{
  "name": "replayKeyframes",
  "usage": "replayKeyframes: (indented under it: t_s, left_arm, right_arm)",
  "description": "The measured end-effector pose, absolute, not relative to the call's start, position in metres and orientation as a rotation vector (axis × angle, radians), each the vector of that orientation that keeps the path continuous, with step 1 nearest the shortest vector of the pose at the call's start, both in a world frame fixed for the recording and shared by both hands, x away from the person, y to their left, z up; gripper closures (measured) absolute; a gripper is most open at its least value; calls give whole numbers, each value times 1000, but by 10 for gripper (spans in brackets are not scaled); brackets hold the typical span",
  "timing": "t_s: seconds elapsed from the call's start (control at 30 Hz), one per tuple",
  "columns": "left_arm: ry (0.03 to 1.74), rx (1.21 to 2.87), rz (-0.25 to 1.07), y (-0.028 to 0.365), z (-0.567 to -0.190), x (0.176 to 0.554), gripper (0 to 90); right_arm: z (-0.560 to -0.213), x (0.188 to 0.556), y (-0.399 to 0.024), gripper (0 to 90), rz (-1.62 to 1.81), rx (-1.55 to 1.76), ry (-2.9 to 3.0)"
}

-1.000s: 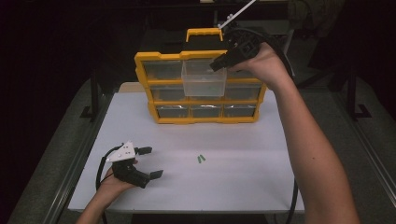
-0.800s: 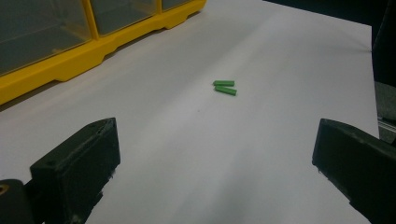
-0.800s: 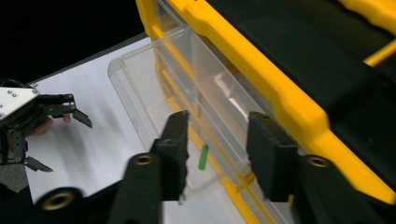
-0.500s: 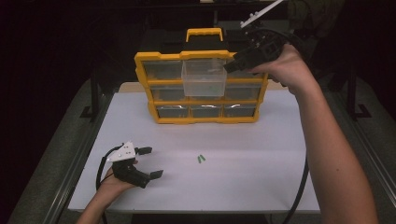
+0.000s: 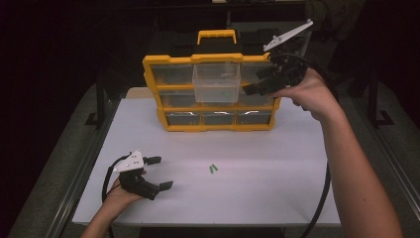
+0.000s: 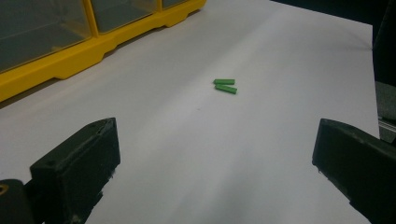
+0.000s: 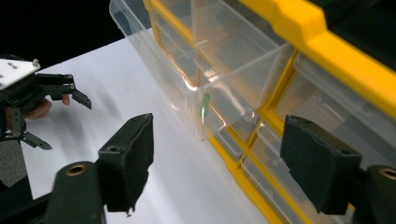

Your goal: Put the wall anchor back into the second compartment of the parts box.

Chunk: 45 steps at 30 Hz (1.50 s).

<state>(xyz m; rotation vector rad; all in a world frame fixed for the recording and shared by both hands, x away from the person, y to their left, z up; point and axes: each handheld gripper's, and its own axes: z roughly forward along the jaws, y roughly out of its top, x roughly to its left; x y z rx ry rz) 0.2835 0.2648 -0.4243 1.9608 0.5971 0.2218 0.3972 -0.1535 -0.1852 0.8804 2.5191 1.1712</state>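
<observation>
A yellow organizer [image 5: 218,58] with clear drawers stands at the back of the white table. Its top middle drawer [image 5: 216,82] is pulled out, and a green piece [image 7: 204,105] shows inside it. My right gripper [image 5: 253,83] hovers just right of that drawer, apart from it. Its jaws have just been opening, and nothing is between them [image 7: 219,154]. Two small green pieces [image 5: 213,168] lie side by side on the table's middle. My left gripper [image 5: 162,172] rests open at the front left, its jaws pointing toward those pieces [image 6: 225,86].
The table [image 5: 297,163] is white, with dark floor and metal rails on both sides. The organizer's lower drawers [image 5: 218,118] are closed. A black cable [image 5: 322,198] trails beside the right forearm.
My right gripper has drawn away to the right from the pulled-out drawer and sunk a little, with its jaws spreading wider. The left gripper and the green pieces have stayed put.
</observation>
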Motion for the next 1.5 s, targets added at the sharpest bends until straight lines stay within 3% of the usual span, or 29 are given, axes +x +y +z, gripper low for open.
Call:
replayKeyframes:
  t_s: [0.6,1.5]
  left_arm:
    - [597,1956,224,264,-425,284,7]
    - [588,1983,229,265,-425,283,7]
  right_arm:
    - [-255,380,-138,168,1158,894,2536]
    - [-349,369,-102,167,1138,933,2609]
